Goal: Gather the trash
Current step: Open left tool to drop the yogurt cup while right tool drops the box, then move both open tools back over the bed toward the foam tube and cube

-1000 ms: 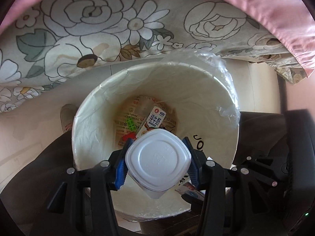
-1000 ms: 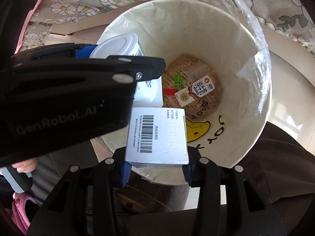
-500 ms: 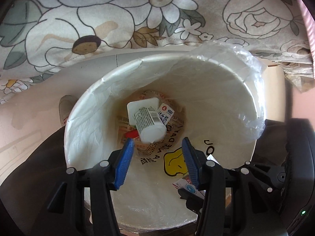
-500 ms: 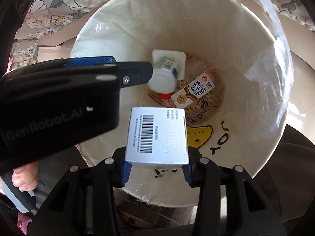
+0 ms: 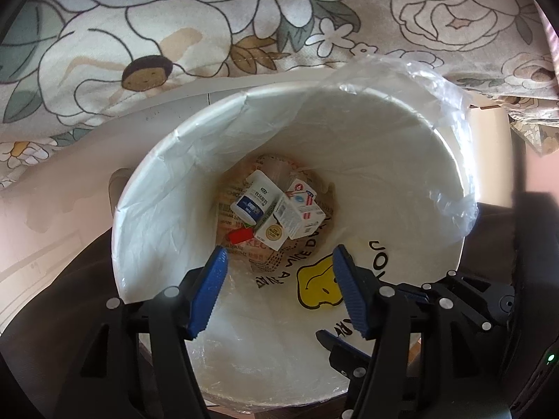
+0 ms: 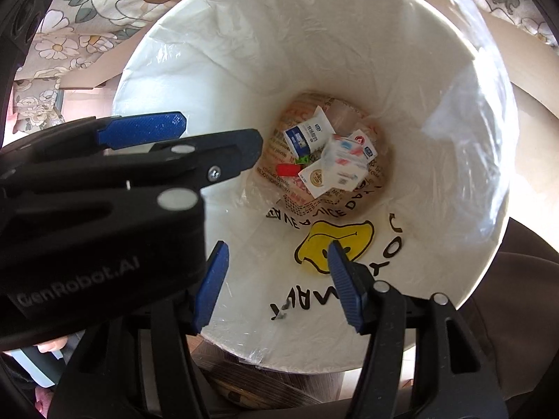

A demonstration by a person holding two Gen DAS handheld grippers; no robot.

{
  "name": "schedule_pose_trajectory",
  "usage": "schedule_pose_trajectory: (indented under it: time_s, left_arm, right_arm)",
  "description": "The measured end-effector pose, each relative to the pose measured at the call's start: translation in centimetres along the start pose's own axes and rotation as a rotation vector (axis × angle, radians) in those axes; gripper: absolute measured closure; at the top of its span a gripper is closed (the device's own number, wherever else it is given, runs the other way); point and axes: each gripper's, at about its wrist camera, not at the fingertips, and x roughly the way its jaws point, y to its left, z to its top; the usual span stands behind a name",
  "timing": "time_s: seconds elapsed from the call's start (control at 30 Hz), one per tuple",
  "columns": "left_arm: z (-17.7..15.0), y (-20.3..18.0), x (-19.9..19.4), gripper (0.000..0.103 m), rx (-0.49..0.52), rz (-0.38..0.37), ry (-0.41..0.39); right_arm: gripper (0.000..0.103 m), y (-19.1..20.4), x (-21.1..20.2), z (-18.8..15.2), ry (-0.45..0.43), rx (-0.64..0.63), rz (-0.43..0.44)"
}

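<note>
Left tongs [image 5: 276,291] and right tongs [image 6: 276,288], jaws just released (nothing between), over white plastic-lined bin [image 5: 401,181] holding dropped cartons [image 5: 297,218].

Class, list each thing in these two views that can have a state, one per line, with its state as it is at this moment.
left gripper: open, nothing between its jaws, which have just been opening
right gripper: open, empty, jaws have just been opening
trash bin: lined with a plastic bag, trash at the bottom
white bottle: lying on its side in the bin
white box: lying tilted in the bin beside the bottle
</note>
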Motion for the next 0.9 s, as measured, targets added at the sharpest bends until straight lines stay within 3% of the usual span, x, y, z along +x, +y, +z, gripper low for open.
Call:
schedule_pose_trajectory:
  time_s: [0.2,0.3,0.5,0.67,0.9]
  left_arm:
    - [-0.4,0.0,-0.8,0.038,-0.007,0.006,-0.016]
    - [-0.8,-0.3,-2.8,0.038,0.005,0.002,-0.076]
    - [-2.7,-1.5,-7.7,0.038,0.107,0.07,-0.185]
    - [-4.0,-2.9,-13.9,0.038,0.187,0.06,-0.28]
    - [-3.7,-4.4,-25.8,0.036,0.242,0.075,-0.473]
  right_arm:
    - [0.043,0.6,-0.3,-0.1,0.001,-0.015,-0.018]
    - [0.043,1.1,-1.5,-0.4,-0.018,-0.041,-0.017]
    - [0.043,1.8,-5.8,-1.9,-0.082,-0.14,-0.08]
    - [0.043,1.5,-11.8,-3.6,-0.2,-0.201,-0.148]
    - [0.043,1.1,-21.9,-5.7,-0.392,-0.265,-0.211]
